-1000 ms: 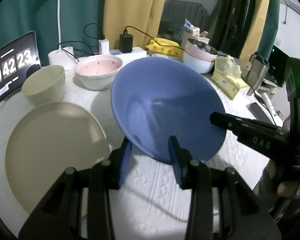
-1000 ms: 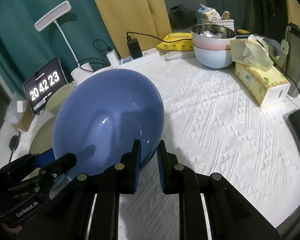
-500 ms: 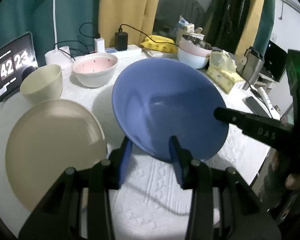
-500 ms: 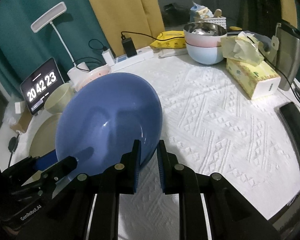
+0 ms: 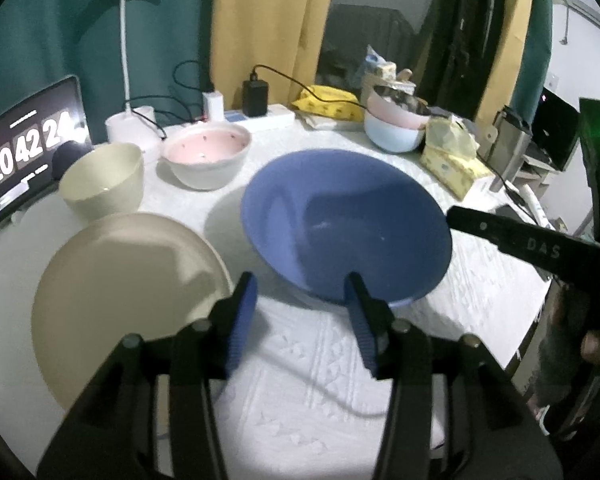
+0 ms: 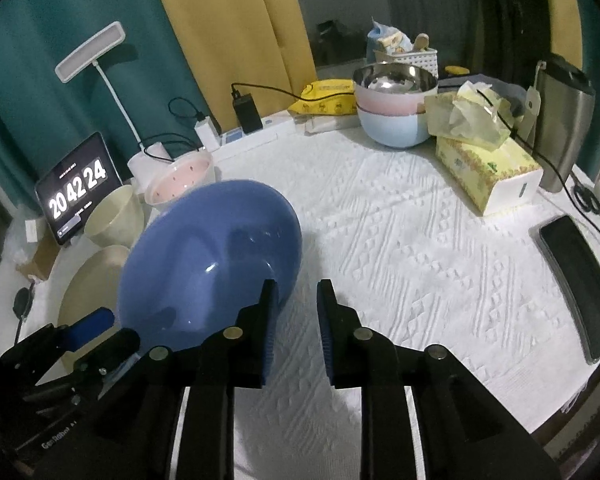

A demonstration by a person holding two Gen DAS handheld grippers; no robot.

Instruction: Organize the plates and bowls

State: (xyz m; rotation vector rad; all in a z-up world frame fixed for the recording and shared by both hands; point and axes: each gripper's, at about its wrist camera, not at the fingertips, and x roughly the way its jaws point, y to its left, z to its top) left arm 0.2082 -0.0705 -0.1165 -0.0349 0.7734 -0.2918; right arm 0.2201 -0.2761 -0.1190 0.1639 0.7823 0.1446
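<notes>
A blue plate (image 5: 346, 228) rests on the white tablecloth, seen too in the right wrist view (image 6: 212, 256). My left gripper (image 5: 300, 296) is open, its fingers just in front of the plate's near rim. My right gripper (image 6: 296, 308) is open beside the plate's right rim and no longer holds it. A beige plate (image 5: 128, 300) lies left of the blue one. A beige bowl (image 5: 102, 178) and a pink-lined bowl (image 5: 206, 156) stand behind. Stacked bowls (image 6: 392, 110) with a steel one on top stand at the back right.
A tablet clock (image 5: 28, 148), lamp (image 5: 126, 20), power strip and chargers (image 5: 256, 108) line the back. A tissue box (image 6: 488, 164), steel flask (image 6: 564, 120) and phone (image 6: 576, 284) sit on the right. The table edge is close on the right.
The blue plate went from tilted in my right gripper to lying on the cloth. My right gripper opened and let it go. Both grippers drew back a little.
</notes>
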